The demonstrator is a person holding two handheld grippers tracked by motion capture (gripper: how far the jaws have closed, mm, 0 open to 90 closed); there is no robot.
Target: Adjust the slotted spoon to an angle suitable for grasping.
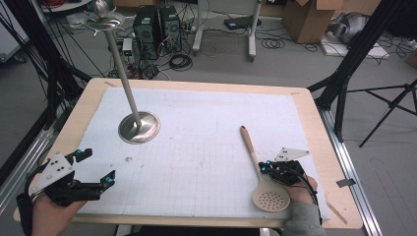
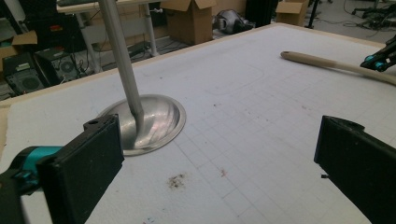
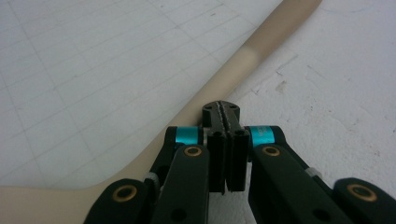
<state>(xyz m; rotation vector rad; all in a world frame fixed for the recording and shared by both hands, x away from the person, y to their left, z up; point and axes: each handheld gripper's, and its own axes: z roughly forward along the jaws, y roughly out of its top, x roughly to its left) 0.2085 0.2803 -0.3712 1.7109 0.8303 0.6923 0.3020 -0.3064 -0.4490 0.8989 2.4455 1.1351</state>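
A beige slotted spoon (image 1: pixel 252 147) lies on the white gridded mat (image 1: pixel 196 113), its handle pointing away and its perforated head (image 1: pixel 271 198) near the front edge. My right gripper (image 1: pixel 264 168) is shut, jaws pressed together with nothing between them. In the right gripper view its tips (image 3: pixel 221 109) sit just over the spoon handle (image 3: pixel 233 70). My left gripper (image 1: pixel 97 167) stands wide open at the front left, low over the mat. In the left gripper view it (image 2: pixel 219 163) faces a metal stand (image 2: pixel 159 121), with the spoon (image 2: pixel 322 62) far to the right.
The metal stand has a round base (image 1: pixel 139 128) left of centre and a tall leaning pole (image 1: pixel 123 73) topped by a dish (image 1: pixel 104 20). The wooden table edge (image 1: pixel 317 128) borders the mat. Tripod legs, computer cases and cables stand beyond on the floor.
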